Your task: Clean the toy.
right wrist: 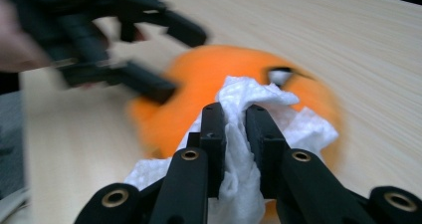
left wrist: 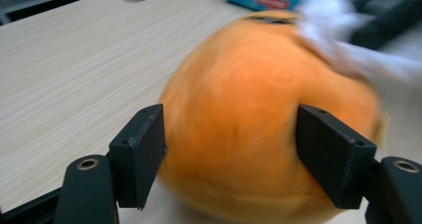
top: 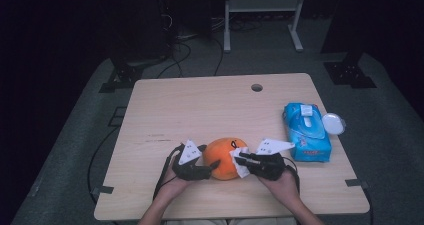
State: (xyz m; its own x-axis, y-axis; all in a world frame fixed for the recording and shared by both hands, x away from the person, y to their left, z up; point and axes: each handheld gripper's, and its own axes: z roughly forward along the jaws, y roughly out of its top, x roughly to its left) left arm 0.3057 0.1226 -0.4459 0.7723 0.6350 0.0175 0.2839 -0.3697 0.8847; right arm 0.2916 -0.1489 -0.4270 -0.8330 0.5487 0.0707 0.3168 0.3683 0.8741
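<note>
Round matte orange ball [top: 223, 158] sitting at bench [top: 200, 110] 6 o'clock edge. Left gripper [left wrist: 231, 149] jaws half-spread, hugging its sides. Right gripper [right wrist: 234, 119] jaws nearly closed, pinching crumpled white wipe [right wrist: 249, 97] w/ quilted texture, pressing ball's 3 o'clock side.

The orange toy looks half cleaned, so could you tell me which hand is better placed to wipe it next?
The right. Its gripper is shut on the wipe, which lies against the orange toy; the left gripper only steadies the toy.

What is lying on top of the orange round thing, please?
A crumpled white tissue lies on the orange ball, pinched by the right gripper. The left gripper clasps the ball's sides. The tissue covers the surface beneath it, so it cannot be seen.
</note>
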